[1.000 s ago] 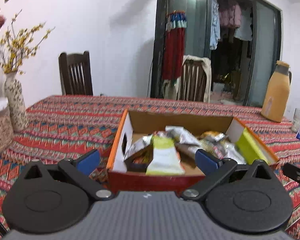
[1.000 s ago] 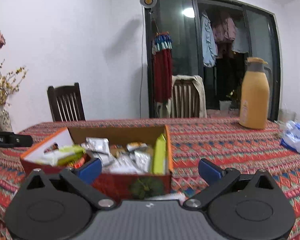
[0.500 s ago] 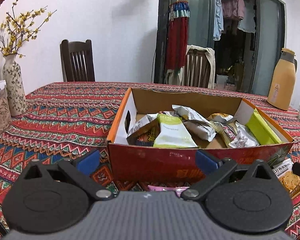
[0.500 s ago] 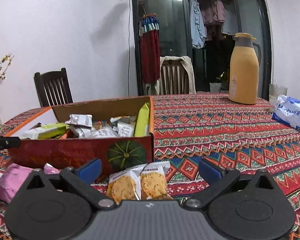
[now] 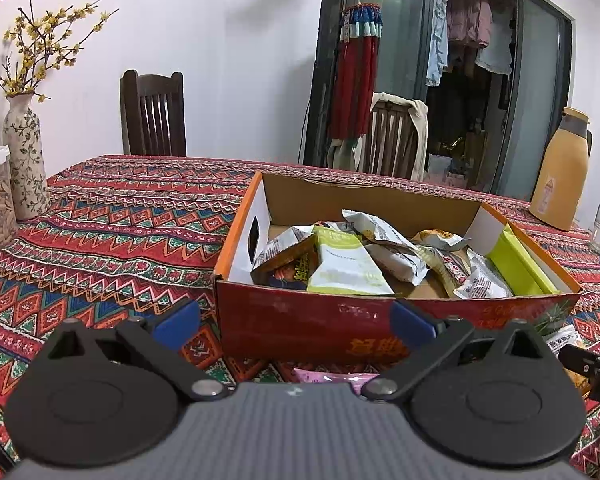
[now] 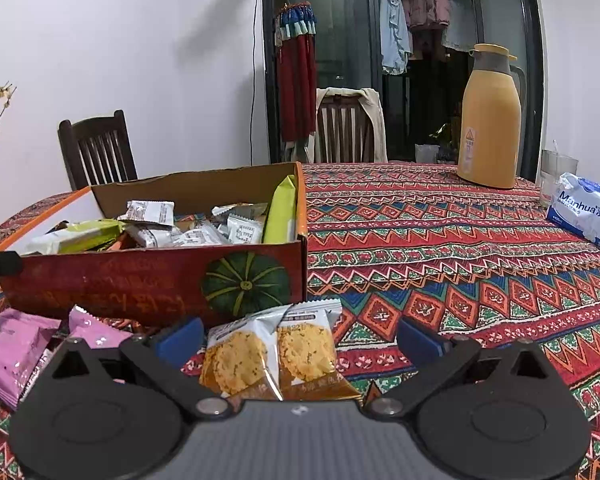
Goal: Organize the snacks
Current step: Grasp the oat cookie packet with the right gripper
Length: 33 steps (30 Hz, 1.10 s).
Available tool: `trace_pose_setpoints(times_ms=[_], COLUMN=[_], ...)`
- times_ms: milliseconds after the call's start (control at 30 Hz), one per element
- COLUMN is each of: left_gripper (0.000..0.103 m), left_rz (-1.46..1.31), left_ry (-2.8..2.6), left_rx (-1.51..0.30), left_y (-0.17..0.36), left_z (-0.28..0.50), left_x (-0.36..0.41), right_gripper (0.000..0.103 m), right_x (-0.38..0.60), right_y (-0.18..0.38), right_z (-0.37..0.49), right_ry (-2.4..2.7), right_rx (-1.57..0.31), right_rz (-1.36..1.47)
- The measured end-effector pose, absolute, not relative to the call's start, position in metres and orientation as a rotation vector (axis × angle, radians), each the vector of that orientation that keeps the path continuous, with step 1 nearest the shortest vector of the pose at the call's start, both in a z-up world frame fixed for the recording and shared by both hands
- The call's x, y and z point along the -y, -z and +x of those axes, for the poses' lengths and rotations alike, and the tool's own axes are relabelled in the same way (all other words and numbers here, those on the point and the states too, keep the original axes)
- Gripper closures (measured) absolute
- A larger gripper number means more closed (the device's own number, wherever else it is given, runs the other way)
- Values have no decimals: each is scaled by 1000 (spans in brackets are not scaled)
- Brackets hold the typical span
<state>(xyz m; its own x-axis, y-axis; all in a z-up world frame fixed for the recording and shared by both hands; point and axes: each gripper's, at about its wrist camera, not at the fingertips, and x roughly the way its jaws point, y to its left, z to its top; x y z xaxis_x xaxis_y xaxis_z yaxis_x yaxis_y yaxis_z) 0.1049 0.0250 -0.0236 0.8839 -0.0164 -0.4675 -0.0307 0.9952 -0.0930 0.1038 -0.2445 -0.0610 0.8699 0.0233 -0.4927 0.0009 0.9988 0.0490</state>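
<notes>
Lower now than a second ago, the left gripper faces the red cardboard snack box, fingers spread and empty, a pink wrapper newly visible just before the box. From the right wrist, the right gripper has dropped too, jaws wide around twin cookie packets lying in front of the box.

Pink packet mostly hidden
</notes>
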Motion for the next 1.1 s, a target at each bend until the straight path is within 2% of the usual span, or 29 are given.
trace_pose_setpoints(times_ms=[567, 733, 867, 967, 1033, 1067, 1100], left_gripper=[0, 0, 0, 0, 0, 0, 0], left_rz=[-140, -136, -136, -136, -137, -138, -138], left_ry=[2, 3, 1, 2, 1, 2, 2], left_rx=[-491, -467, -472, -474, -473, -473, -472], left_y=[24, 22, 23, 23, 23, 23, 23], left_z=[105, 98, 99, 99, 99, 98, 98], left_x=[-32, -31, -30, -31, -32, -32, -32], right_gripper=[1, 6, 13, 24, 59, 66, 65], right_x=[241, 231, 221, 214, 208, 204, 201], right_y=[67, 70, 66, 62, 62, 62, 63], right_z=[116, 120, 110, 102, 102, 103, 104], right_ry=[-4, -21, 4, 4, -24, -33, -36], right_rx=[-593, -621, -560, -509, -520, -528, -533], right_rz=[31, -19, -78, -116, -142, -161, -181])
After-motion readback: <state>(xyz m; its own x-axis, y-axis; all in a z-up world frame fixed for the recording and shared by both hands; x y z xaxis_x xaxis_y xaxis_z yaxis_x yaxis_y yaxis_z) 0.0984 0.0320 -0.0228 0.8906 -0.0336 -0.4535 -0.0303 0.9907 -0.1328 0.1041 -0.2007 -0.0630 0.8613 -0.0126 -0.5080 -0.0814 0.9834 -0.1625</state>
